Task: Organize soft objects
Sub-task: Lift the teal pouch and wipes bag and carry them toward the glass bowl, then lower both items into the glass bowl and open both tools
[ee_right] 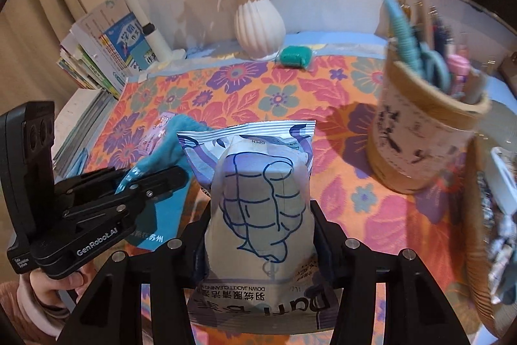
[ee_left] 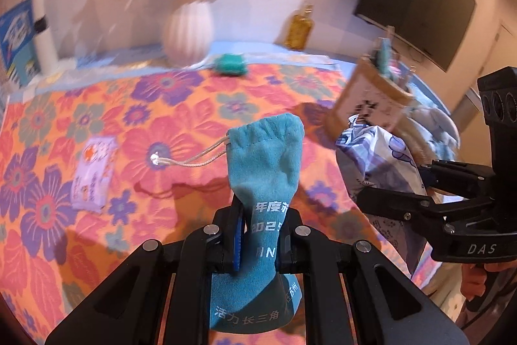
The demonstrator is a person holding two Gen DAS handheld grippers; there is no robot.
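Both wrist views close, angled down; share floral cloth (ee_left: 97,105), white vase (ee_right: 258,21)

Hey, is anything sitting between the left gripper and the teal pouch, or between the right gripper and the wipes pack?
Nothing visible. The left gripper is already shut on the teal pouch, and the right gripper already clamps the wipes pack.

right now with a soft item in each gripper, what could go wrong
1. The wipes pack bulges in the right gripper; it might slip out.
2. The teal pouch's drawstring dangles and could snag.
3. The pen holder stands close on the right; a swing might topple it.
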